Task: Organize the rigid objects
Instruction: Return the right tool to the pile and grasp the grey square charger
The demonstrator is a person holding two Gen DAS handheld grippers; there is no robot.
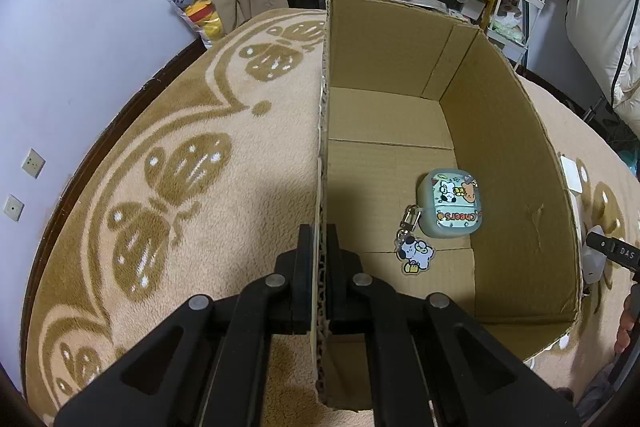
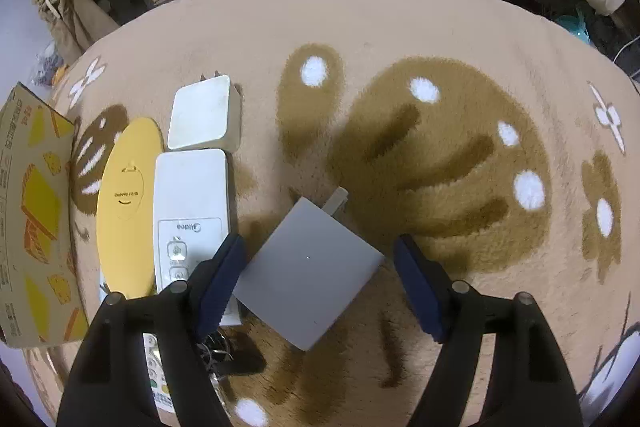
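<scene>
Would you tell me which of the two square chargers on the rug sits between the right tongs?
The grey charger, lying tilted between the open right tongs; the white charger lies farther off, beyond the white remote.

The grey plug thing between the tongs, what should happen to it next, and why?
Probably close the right tongs on the grey charger. It lies on the rug between the open fingers, and neither pad touches it yet. The left tongs are shut on the cardboard box wall, steadying it for the drop.
</scene>
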